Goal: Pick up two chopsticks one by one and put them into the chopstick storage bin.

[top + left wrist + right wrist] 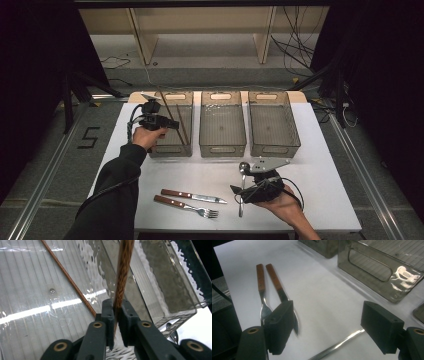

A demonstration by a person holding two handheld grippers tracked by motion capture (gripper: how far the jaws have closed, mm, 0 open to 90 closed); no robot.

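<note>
My left gripper (172, 125) hangs over the left clear bin (170, 149), shut on a brown chopstick (167, 111) that leans up and back out of the bin. In the left gripper view the jaws pinch this chopstick (122, 272) close to its lower end. A second chopstick (70, 280) lies slanted inside the same bin. Near the table's front right, my right gripper (239, 195) stands open and low over a metal spoon (242, 190). The spoon's handle (337, 346) lies on the table between the wide-apart jaws, untouched.
A wood-handled knife (192, 196) and fork (185, 205) lie side by side at the front centre of the white table. A middle bin (222, 148) and a right bin (274, 148) stand beside the left one, with nothing in them. Cables trail from both grippers.
</note>
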